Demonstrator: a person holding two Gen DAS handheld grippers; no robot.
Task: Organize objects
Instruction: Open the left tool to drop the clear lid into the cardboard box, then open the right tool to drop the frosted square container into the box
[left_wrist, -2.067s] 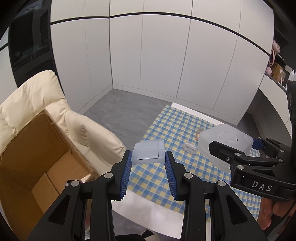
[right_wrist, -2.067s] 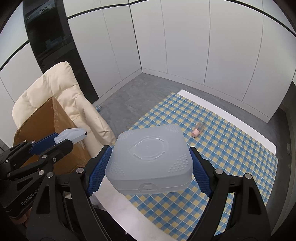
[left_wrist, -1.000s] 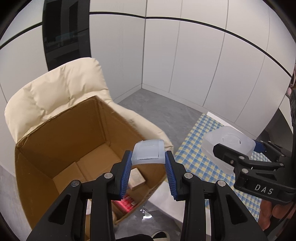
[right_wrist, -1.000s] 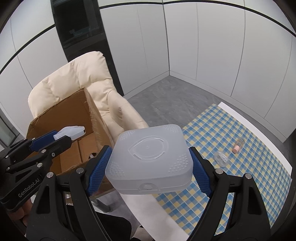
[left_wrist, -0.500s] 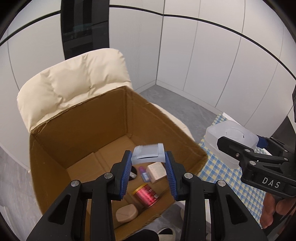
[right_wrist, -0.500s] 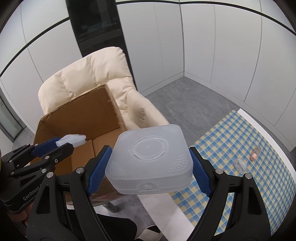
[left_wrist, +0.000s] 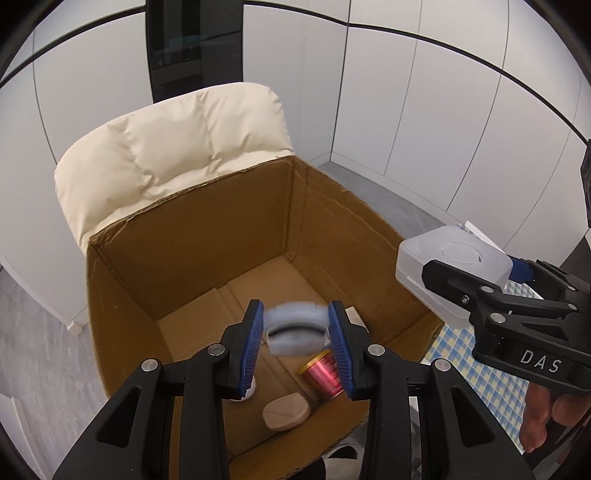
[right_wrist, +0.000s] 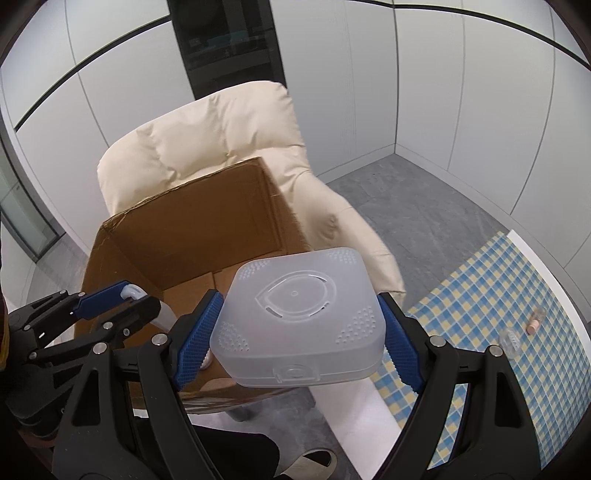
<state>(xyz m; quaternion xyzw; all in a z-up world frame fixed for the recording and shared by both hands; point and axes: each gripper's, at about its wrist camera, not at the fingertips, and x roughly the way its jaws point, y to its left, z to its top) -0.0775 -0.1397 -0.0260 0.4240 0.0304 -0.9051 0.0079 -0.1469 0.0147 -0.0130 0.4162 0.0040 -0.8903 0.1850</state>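
Note:
My left gripper (left_wrist: 295, 314) hangs over the open cardboard box (left_wrist: 184, 251), shut on a small white plastic case (left_wrist: 295, 332). The case is blurred and tipped forward between the blue pads (left_wrist: 253, 343). My right gripper (right_wrist: 299, 299) is shut on a larger translucent square lidded box (right_wrist: 299, 325), held flat, lid up, over the cardboard box's (right_wrist: 207, 221) near right corner. In the left wrist view the right gripper (left_wrist: 480, 271) and its translucent box (left_wrist: 454, 254) sit at the right, beyond the carton's rim. The right wrist view shows the left gripper (right_wrist: 122, 299) low at the left.
The carton stands on a cream padded chair (left_wrist: 173, 147) and holds a red spool (left_wrist: 321, 376), a tan round piece (left_wrist: 286, 411) and other small items. A blue-yellow checked cloth (right_wrist: 498, 295) at the right carries a small bottle (right_wrist: 533, 321) and a clear piece (right_wrist: 511, 339). White wall panels surround.
Both grippers have swung left from the checked cloth to the cardboard box. The small white case has tipped forward and dropped lower between the left pads. The translucent box is held as before.

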